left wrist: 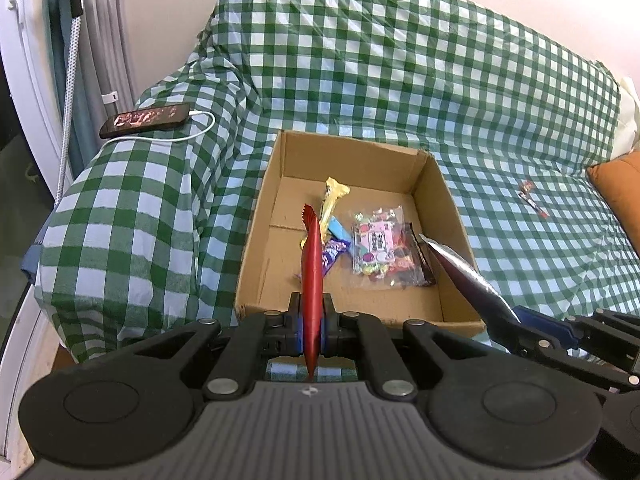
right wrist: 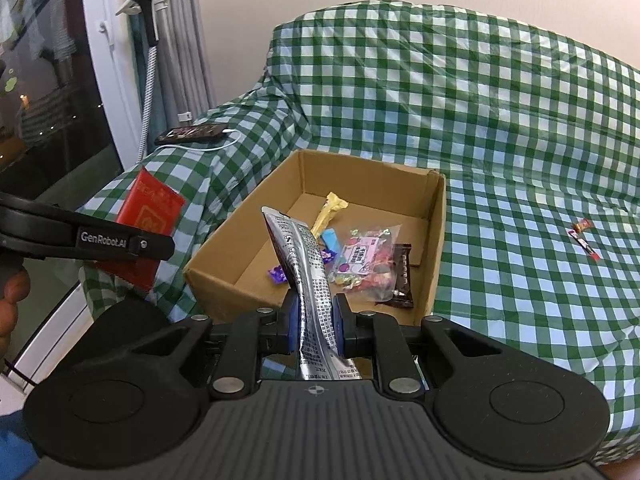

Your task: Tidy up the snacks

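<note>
Carry-to-box step: left gripper [left wrist: 311, 330] clamps a flat red foil packet [left wrist: 313, 276], right gripper [right wrist: 316, 326] pinches a silver printed pouch [right wrist: 308, 276]; both at the open brown cardboard box's [left wrist: 256, 248] near edge (several snacks already inside). Next: reach over the rim, then release.

Home living room: cloth-draped sofa [left wrist: 400, 80], curtains [right wrist: 180, 40].

One cardboard box [left wrist: 256, 240], one phone [left wrist: 146, 120], two held packets: red [left wrist: 313, 264], silver [right wrist: 304, 256].
</note>
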